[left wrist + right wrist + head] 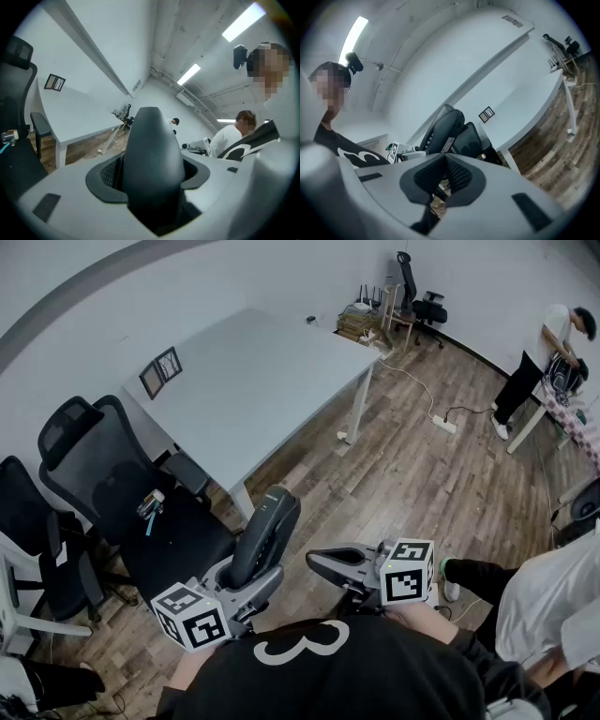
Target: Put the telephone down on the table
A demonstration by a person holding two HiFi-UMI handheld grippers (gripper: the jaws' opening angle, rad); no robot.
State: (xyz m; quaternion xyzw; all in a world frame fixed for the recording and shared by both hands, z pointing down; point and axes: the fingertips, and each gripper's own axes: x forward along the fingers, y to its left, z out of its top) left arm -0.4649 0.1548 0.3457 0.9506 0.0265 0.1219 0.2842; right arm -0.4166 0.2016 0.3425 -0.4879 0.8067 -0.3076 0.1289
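Low in the frame, the left gripper (242,579) is clamping the black curved plastic telephone handset (269,531) upright, presumably for carrying to the long white table (253,381) well apart at upper centre, while the right gripper (319,563) is idling, jaws together on nothing.

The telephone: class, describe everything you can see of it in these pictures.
The telephone is a dark grey, smooth, plastic-looking handset, long and gently curved, with a rounded top end. It stands nearly upright, leaning slightly. Its lower part is clamped in the jaws of the left gripper, the only thing touching it. It is held in the air over the wooden floor, close to the near corner of the white table but not on it. No cord or buttons show.
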